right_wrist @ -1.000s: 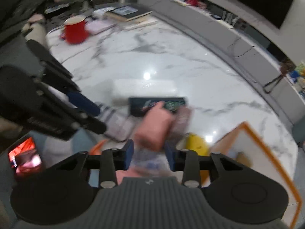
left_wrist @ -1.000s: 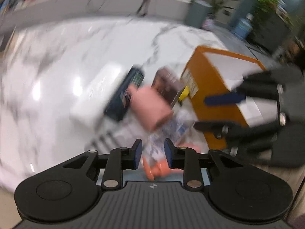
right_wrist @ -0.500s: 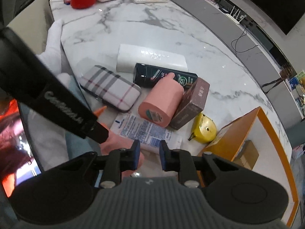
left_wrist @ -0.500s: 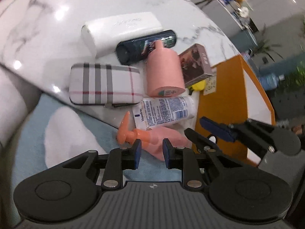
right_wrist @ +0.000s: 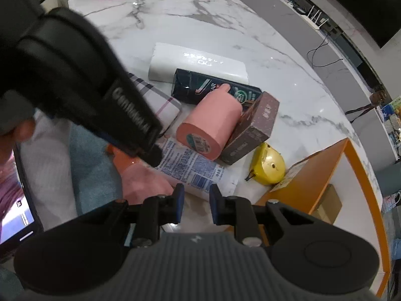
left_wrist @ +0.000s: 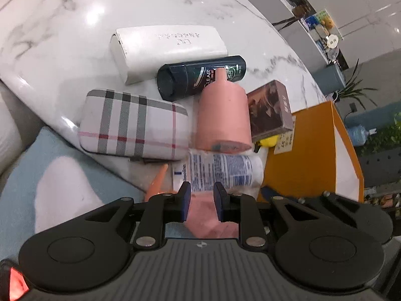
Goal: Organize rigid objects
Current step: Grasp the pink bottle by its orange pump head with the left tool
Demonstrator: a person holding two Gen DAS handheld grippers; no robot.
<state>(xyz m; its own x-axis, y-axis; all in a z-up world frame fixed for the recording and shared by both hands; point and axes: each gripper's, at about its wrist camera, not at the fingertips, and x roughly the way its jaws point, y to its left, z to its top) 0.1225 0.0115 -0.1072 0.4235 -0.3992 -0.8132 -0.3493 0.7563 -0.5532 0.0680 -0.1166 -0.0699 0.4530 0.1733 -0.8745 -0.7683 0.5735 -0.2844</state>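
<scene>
- plaid case (left_wrist: 132,123) lies flat at the left of the cluster on the marble tabletop (left_wrist: 75,25), just beside the white box (left_wrist: 165,47) and the dark shampoo bottle (left_wrist: 200,76).
- pink bottle (left_wrist: 223,118) lies on its side in the middle, the brown box (left_wrist: 270,109) touching its right flank, the lotion tube (left_wrist: 218,170) just below its base.
- left gripper (left_wrist: 201,200) has come down over the lotion tube and a pink pump bottle (left_wrist: 200,215); its jaws are together, pinching nothing.
- right gripper (right_wrist: 194,204) has sunk too; its jaws have just been closing and now stand together, with nothing clamped.
- orange box (left_wrist: 313,155) stands open at the right, yellow tape measure (right_wrist: 268,164) just beside it.
- both grippers now sit low over the near items, so sorting looks about to begin; nothing is picked yet.
</scene>
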